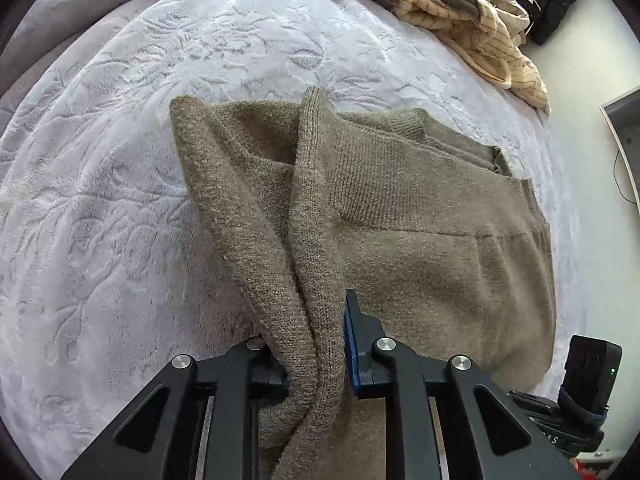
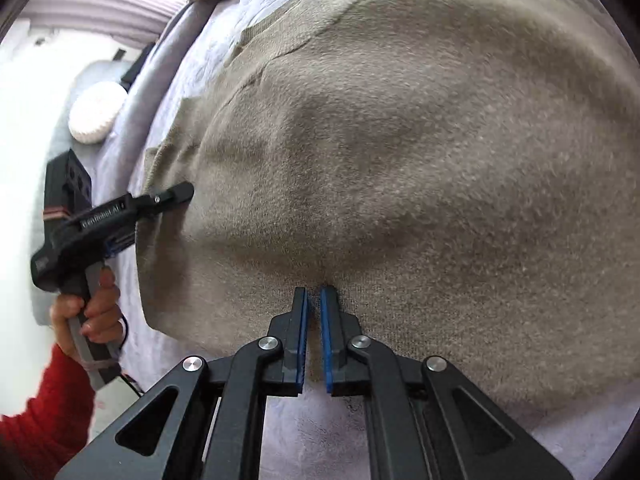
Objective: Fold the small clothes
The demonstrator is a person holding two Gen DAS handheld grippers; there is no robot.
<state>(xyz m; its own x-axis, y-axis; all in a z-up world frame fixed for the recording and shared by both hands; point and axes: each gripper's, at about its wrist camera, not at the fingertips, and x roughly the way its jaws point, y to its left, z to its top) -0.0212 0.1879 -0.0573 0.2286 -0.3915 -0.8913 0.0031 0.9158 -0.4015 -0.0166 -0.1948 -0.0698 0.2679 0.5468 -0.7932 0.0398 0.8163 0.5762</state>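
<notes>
In the left wrist view, the left gripper (image 1: 316, 354) pinches a bunched fold of a brown knitted sweater (image 1: 420, 220), the ribbed strip running up between its fingers while the rest of the garment lies partly folded on the pale embossed bedspread (image 1: 120, 160). A heap of cream and olive clothes (image 1: 472, 28) sits at the far edge of the bed, well apart from the work. The right gripper's body shows at the lower right corner. In the right wrist view, the right gripper (image 2: 314, 300) has its blue pads pressed nearly together at the sweater's near hem, where the knit puckers at the fingertips; it appears to nip a small tuck of fabric, though how much is caught I cannot tell. At the left of this view a hand (image 2: 92, 308) in a red sleeve (image 2: 36, 412) holds the left gripper at the sweater's edge. To do this fold well, I judge both grips should hold through all layers, lift together, keep the hem taut between them, and lay the edge squarely over the body without dragging the lower layers.
</notes>
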